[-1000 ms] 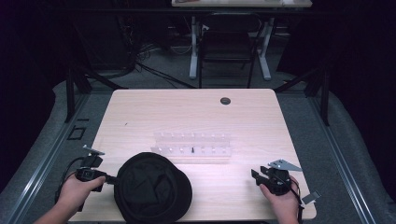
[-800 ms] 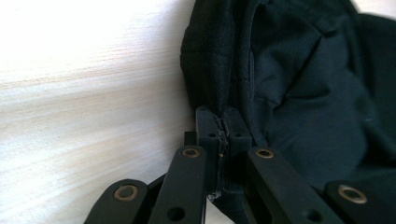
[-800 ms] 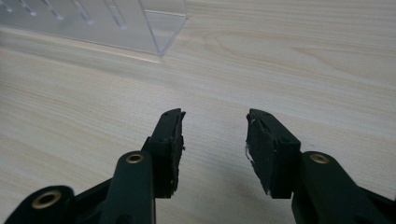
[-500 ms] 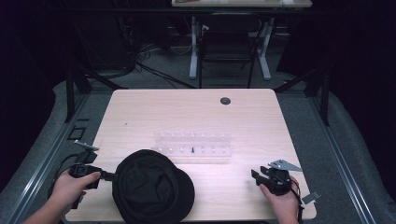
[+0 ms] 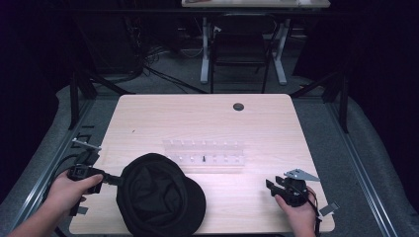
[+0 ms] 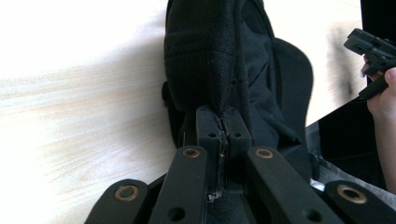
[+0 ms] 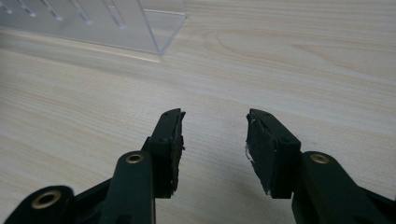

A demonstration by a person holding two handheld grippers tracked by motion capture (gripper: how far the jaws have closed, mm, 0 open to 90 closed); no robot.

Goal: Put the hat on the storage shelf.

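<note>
Black cap (image 5: 160, 195) lies at the lower left of the bench (image 5: 207, 118), its edge pinched in the left hand-held gripper (image 6: 223, 122). Right hand-held gripper (image 7: 214, 135) rests wide, holding nothing. Likely next: moving the cap toward the clear rack (image 5: 203, 153).

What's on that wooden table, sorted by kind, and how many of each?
Black fabric caps: 1
Clear plastic racks: 1
Handheld black grippers, left and right: 2
Total: 4
</note>
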